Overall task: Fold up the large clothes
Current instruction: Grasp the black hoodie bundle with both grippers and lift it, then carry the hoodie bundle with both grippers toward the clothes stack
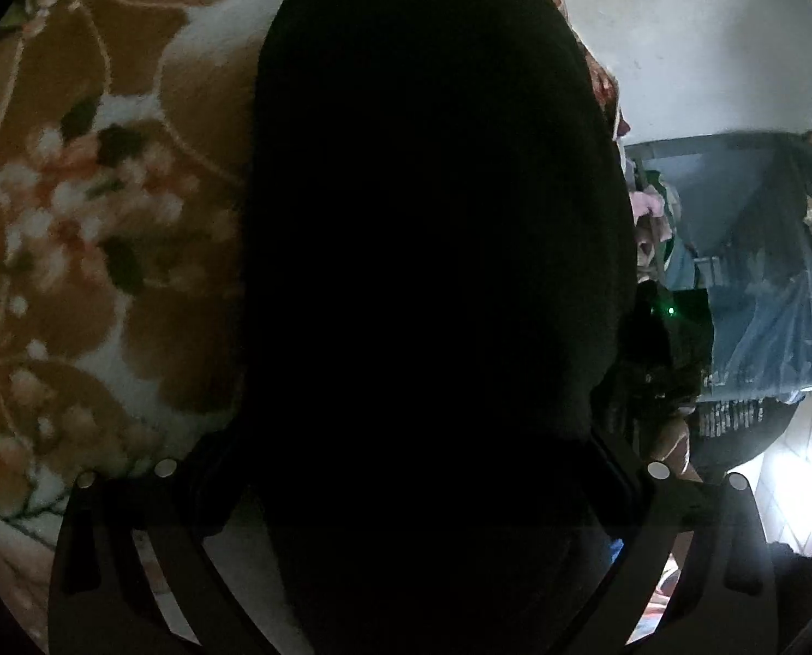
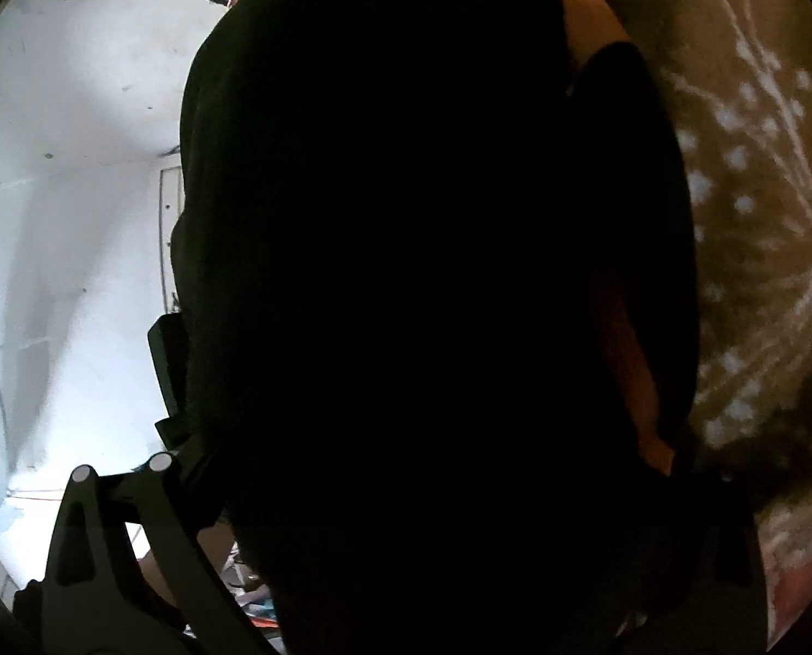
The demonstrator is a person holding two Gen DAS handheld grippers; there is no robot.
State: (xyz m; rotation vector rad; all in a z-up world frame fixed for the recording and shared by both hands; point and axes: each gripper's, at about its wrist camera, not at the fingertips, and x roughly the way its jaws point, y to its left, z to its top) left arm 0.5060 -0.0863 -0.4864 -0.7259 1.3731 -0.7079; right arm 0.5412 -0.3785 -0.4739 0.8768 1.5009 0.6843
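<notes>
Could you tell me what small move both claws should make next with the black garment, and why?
Probably lower both claws toward the floral blanket. The black garment hangs in front of each camera and fills the middle of both views, apparently held up off the blanket, so it likely needs laying flat before any fold. Neither claw's fingertips are visible behind the cloth.

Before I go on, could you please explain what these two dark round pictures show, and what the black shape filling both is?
There is no robot: a person holds a two-finger gripper in each hand, and each carries a fisheye camera looking along its fingers. One picture comes from the left gripper, the other from the right gripper. The black shape is a black garment, hanging close before each lens and hiding the fingertips, so whether the grippers are clamped on it cannot be seen. Behind it lies a brown floral blanket; the pale wall shows in the right view.
</notes>
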